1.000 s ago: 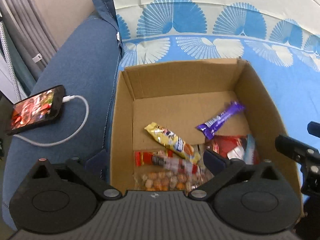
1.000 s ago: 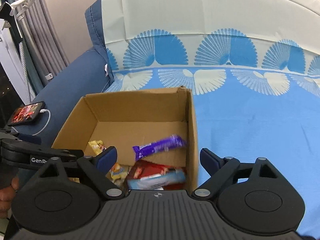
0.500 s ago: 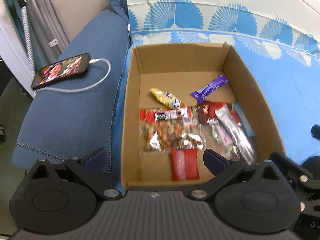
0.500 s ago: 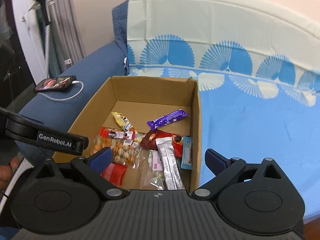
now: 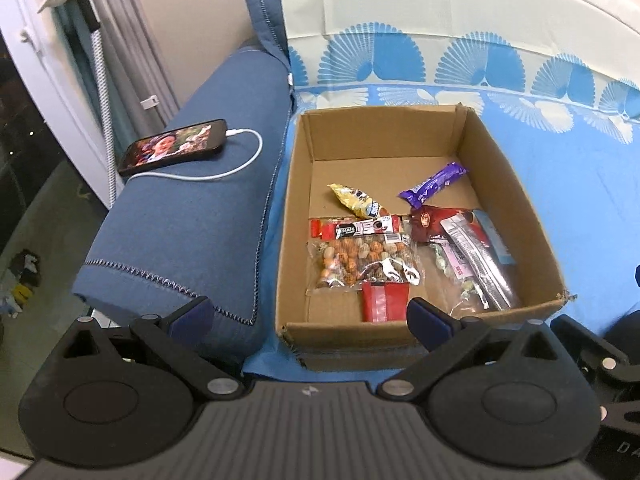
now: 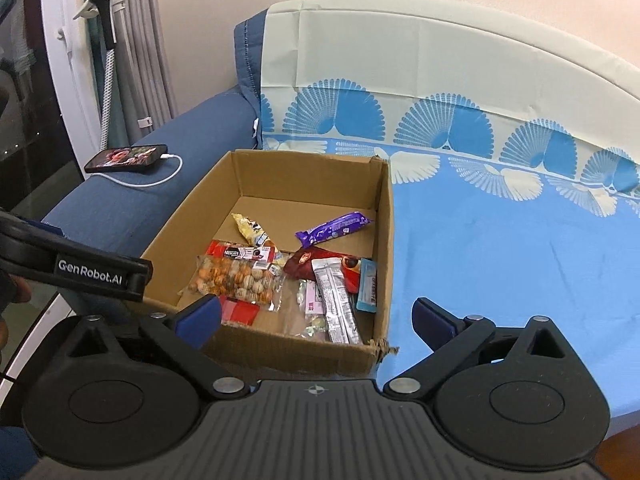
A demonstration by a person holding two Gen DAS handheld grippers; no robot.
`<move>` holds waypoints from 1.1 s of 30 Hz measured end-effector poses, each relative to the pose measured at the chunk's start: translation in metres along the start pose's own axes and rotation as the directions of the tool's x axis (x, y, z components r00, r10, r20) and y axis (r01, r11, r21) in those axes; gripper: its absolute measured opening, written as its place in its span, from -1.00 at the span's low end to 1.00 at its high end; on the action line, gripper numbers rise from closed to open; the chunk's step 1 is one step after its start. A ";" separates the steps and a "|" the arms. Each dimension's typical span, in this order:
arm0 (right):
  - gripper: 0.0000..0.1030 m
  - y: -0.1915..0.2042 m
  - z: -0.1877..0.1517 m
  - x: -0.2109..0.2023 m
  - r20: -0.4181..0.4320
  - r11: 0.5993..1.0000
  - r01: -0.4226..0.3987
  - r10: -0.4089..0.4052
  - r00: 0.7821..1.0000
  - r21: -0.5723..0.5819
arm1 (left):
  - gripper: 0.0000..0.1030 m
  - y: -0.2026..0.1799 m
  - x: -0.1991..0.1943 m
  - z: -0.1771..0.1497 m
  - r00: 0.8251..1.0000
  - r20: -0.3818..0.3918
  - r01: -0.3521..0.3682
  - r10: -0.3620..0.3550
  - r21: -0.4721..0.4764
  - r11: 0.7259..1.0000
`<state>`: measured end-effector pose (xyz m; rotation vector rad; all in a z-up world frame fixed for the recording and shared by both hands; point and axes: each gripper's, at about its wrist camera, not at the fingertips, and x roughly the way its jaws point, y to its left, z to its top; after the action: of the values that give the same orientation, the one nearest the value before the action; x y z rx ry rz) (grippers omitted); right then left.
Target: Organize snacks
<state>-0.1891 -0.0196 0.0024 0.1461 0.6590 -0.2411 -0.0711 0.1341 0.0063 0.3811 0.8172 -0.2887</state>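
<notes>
An open cardboard box (image 5: 516, 184) (image 6: 386, 248) sits on the blue sheet and holds several snacks: a purple bar (image 5: 434, 184) (image 6: 334, 228), a yellow packet (image 5: 354, 200), a red sachet strip (image 5: 354, 229), a clear bag of nuts (image 5: 360, 262) (image 6: 236, 274), a small red packet (image 5: 384, 300), a dark red pack (image 5: 430, 218) and a silver bar (image 5: 476, 256) (image 6: 338, 300). My left gripper (image 5: 308, 316) is open and empty, held back just short of the box's near wall. My right gripper (image 6: 316, 316) is open and empty over the box's near right corner.
A phone (image 5: 174, 152) (image 6: 126, 158) with a white charging cable (image 5: 224, 172) lies on the blue sofa arm (image 5: 180, 232) left of the box. The blue patterned sheet (image 6: 500, 248) stretches to the right. Curtains and a white stand (image 6: 106, 60) are at far left.
Both grippers have pulled back and up from the box, so the whole box and more snacks at its near end have come into view. Both stay open and empty.
</notes>
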 end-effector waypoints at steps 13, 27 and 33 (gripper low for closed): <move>1.00 0.004 -0.005 -0.008 0.006 1.000 -0.010 0.010 1.000 -0.010 | 0.99 0.008 -0.012 -0.018 0.998 -0.039 0.038 -0.039 -0.023 0.999; 1.00 0.008 -0.005 -0.003 -0.017 1.000 -0.015 0.014 1.000 -0.027 | 0.99 0.011 -0.013 -0.020 0.998 -0.015 0.053 -0.054 -0.056 0.997; 1.00 0.007 -0.004 -0.003 -0.021 1.000 -0.010 0.010 1.000 -0.020 | 0.99 0.011 -0.014 -0.021 0.998 -0.018 0.057 -0.058 -0.056 0.997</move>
<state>-0.1918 -0.0116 0.0010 0.1324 0.6814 -0.2236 -0.0893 0.1542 0.0062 0.3092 0.8548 -0.3153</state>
